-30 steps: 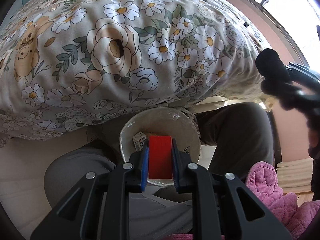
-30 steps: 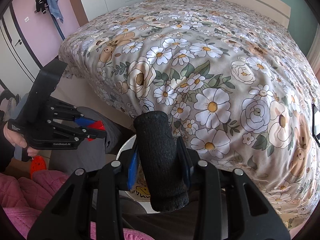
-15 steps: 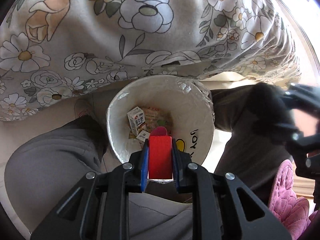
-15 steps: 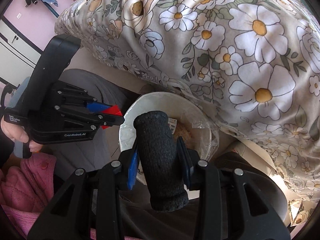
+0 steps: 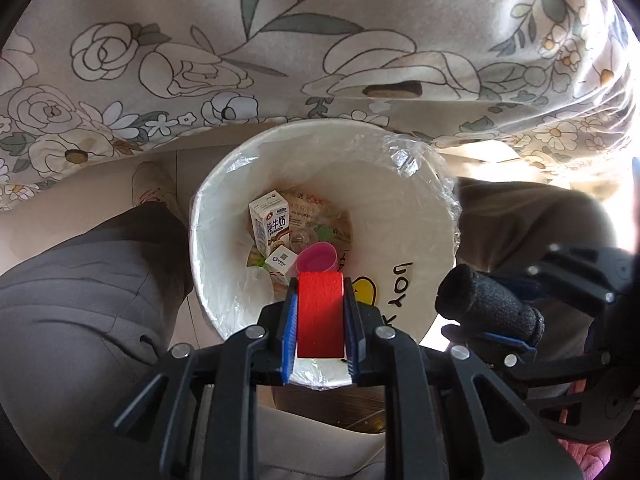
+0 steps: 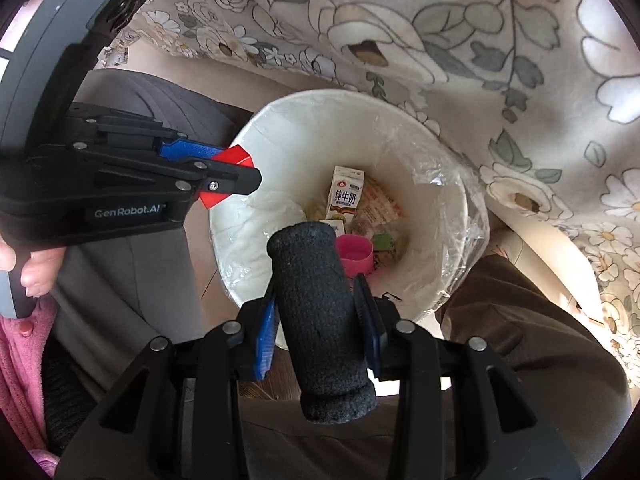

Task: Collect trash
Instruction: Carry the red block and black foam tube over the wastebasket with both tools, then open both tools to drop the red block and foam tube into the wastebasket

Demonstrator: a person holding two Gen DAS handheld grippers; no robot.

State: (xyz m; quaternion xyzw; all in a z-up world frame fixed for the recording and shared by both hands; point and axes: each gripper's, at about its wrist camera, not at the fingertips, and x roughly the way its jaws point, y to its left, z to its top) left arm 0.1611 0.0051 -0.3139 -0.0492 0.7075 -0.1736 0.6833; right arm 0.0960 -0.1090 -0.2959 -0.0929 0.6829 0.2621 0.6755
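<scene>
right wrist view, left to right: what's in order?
Left gripper holding the red block → black foam roll in the right gripper → pink cup inside the white bin → floral bedspread.

Both lower now, tipped steeply over the bin: left gripper with red block above its near rim, right gripper with black roll close alongside. Bed cover looms nearer; milk carton and pink cup now plain.
</scene>
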